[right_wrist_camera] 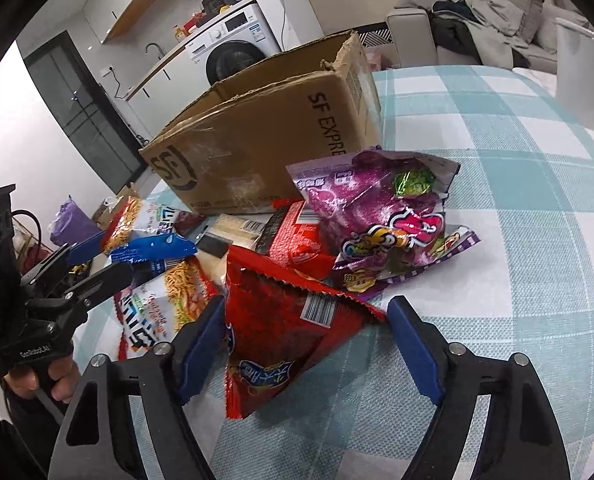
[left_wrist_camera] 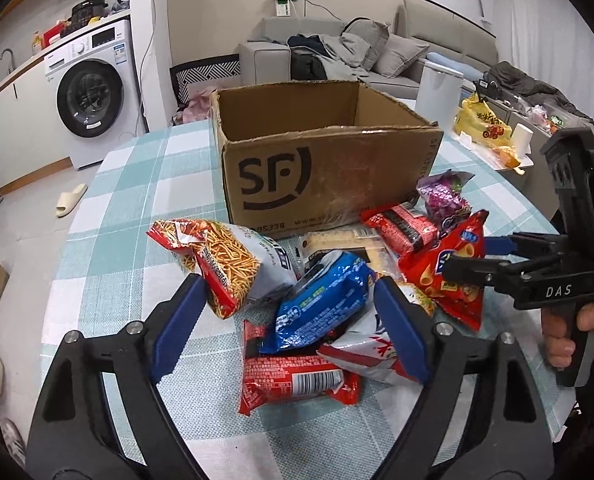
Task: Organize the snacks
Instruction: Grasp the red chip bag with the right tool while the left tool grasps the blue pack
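Here, the left gripper (left_wrist_camera: 289, 312) hangs over a checked surface (left_wrist_camera: 137, 184), its jaws wide apart around a blue snack packet (left_wrist_camera: 321, 304) without pressing it. Beyond lies an open cardboard box (left_wrist_camera: 329, 160). Farther right, the right gripper (right_wrist_camera: 305, 340) is spread wide astride a red snack bag (right_wrist_camera: 281, 332), only its left pad touching; a purple bag (right_wrist_camera: 381, 208) lies ahead.
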`<action>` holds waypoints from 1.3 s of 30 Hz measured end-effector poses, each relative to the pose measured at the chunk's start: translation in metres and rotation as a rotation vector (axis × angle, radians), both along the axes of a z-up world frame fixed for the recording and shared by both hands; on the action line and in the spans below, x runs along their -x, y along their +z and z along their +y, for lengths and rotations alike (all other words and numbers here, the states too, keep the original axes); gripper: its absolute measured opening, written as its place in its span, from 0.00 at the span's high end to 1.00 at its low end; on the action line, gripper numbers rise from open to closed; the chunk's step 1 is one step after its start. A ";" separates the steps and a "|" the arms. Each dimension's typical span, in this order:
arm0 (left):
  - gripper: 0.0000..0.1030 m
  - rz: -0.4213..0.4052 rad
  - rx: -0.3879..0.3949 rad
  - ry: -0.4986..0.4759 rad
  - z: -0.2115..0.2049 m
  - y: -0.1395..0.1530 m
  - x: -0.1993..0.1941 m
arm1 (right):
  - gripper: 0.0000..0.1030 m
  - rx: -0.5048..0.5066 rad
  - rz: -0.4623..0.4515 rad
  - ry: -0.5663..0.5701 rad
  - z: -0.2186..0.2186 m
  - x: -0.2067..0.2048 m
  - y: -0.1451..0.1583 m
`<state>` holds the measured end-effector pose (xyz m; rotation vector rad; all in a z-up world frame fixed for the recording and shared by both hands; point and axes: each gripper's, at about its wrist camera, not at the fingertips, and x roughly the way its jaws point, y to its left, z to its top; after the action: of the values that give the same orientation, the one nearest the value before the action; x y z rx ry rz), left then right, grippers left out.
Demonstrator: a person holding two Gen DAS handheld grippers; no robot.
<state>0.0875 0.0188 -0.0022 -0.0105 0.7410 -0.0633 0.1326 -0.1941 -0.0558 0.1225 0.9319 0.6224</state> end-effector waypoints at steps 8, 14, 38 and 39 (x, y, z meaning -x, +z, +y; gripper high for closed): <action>0.17 0.023 0.005 0.004 0.003 -0.004 -0.003 | 0.17 0.015 -0.012 -0.007 0.004 -0.005 -0.001; 0.17 0.034 0.008 0.006 0.004 -0.006 -0.005 | 0.32 0.042 -0.033 0.016 0.011 -0.001 -0.001; 0.17 -0.045 0.025 -0.009 0.009 0.017 0.012 | 0.50 -0.150 -0.080 0.036 -0.019 0.012 0.032; 0.17 -0.051 0.027 -0.015 0.008 0.018 0.013 | 0.50 -0.151 -0.081 0.037 -0.018 0.013 0.033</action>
<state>0.0742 0.0265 0.0161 -0.0288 0.6894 -0.0879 0.1199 -0.2126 -0.0232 0.2134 0.8097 0.7272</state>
